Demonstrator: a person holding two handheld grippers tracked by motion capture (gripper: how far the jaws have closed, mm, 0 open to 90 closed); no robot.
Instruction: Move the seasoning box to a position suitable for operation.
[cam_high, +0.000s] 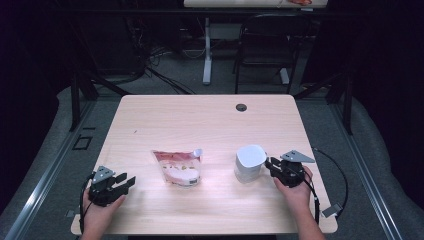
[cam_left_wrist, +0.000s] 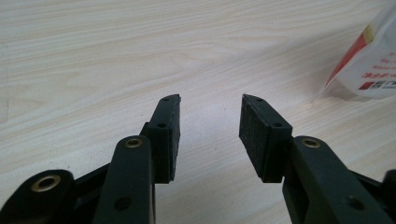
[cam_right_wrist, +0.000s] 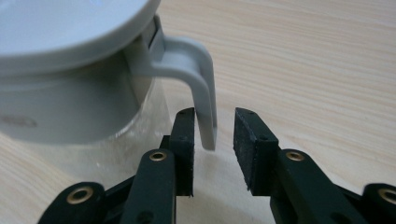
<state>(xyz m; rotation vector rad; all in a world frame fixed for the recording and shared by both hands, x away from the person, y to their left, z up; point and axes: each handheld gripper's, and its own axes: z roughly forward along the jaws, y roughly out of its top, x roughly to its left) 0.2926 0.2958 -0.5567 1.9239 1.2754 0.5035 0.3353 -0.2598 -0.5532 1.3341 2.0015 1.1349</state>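
Black fingers (cam_right_wrist: 235, 135) of the right gripper (cam_right_wrist: 213, 135) stood partly open around the jug's (cam_right_wrist: 70, 93) upright handle (cam_right_wrist: 201, 88), one pad touching, not yet clamped, on the tabletop (cam_right_wrist: 327, 70).

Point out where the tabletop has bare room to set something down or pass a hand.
Free: the far half of the table, up to the cable hole, and the strip between pouch and jug. Crowded: the near corners, with the left gripper, and the right gripper at the jug's handle.

Red printed characters are showing on the white-and-red plastic food pouch (cam_left_wrist: 373, 65), too blurred for reading.
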